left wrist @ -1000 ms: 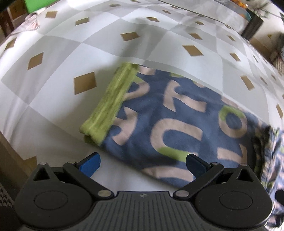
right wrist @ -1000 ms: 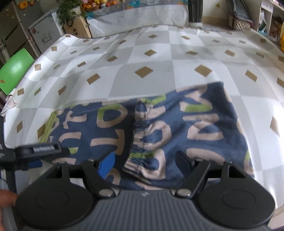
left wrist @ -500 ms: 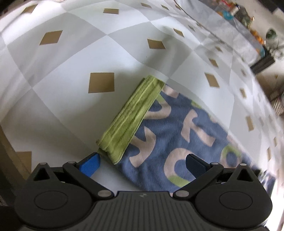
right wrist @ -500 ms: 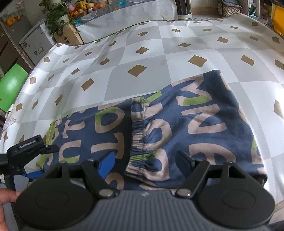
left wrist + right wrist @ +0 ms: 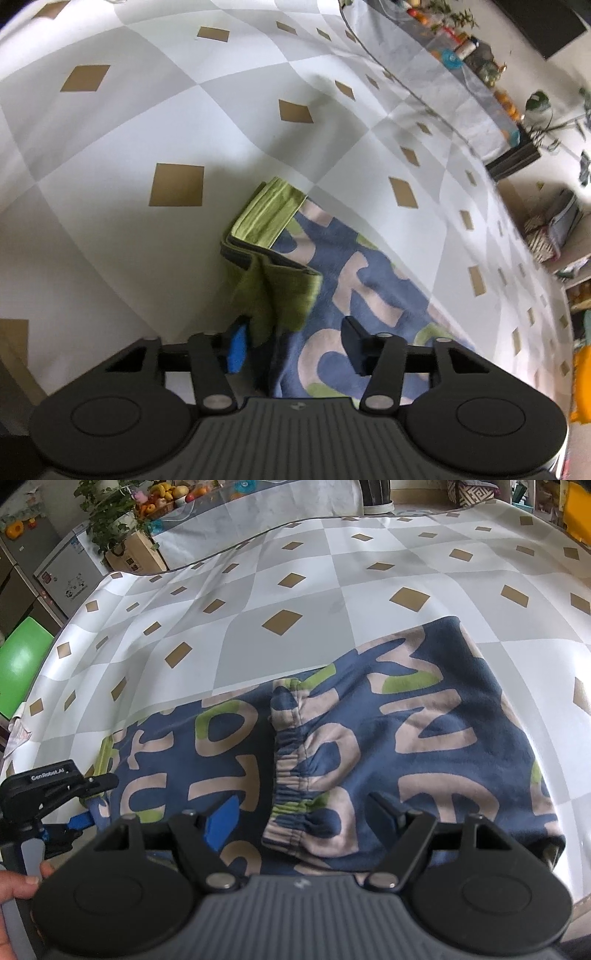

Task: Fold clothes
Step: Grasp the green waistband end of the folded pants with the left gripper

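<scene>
On the left, the left gripper (image 5: 295, 341) is closing in on the green cuff (image 5: 275, 291) of the blue lettered trousers (image 5: 332, 746) — half a second ago that cuff was lying flat on the checked table (image 5: 155, 122) ahead of wide-open jaws, and now its near corner is lifting off the cloth and bunching between them, the jaws narrowed but with a gap remaining, so I cannot tell whether they are clamping yet. In the right wrist view the same gripper is sitting at the far left end of the garment, a hand (image 5: 18, 886) wrapped round its handle. Moving right, the trousers are lying along the near edge of the table with the elastic waistband (image 5: 291, 771) doubled over onto the legs. The right gripper (image 5: 306, 816) is hovering just above that waistband, jaws spread and holding nothing. The raised cuff suggests the leg end is being picked up to carry over for another fold.
</scene>
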The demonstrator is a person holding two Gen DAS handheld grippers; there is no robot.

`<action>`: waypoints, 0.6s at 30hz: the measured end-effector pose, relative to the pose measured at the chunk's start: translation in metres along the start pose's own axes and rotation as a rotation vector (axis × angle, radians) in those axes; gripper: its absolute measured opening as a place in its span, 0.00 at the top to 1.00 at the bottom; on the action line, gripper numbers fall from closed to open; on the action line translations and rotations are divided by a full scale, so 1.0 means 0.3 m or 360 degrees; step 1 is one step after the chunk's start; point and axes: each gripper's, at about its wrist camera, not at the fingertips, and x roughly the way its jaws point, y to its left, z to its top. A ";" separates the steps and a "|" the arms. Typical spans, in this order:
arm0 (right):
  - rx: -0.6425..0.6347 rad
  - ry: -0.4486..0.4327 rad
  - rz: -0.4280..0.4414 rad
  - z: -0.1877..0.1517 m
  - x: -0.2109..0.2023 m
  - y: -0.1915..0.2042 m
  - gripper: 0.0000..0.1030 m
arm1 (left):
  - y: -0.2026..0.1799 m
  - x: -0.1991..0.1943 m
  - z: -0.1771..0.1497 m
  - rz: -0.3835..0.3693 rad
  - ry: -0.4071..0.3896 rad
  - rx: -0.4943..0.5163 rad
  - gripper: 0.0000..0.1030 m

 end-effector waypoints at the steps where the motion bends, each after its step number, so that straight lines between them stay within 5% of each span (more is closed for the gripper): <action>1: 0.0000 0.0003 0.0000 -0.001 0.002 0.002 0.29 | 0.003 -0.001 0.000 0.0008 -0.0003 -0.0011 0.54; 8: -0.0020 0.0027 0.0004 -0.008 0.014 0.015 0.29 | 0.056 -0.013 0.005 0.0071 -0.0054 -0.0147 0.54; 18: -0.0013 0.0042 -0.0004 -0.012 0.021 0.013 0.29 | 0.027 0.010 0.015 0.0133 -0.0073 -0.0047 0.54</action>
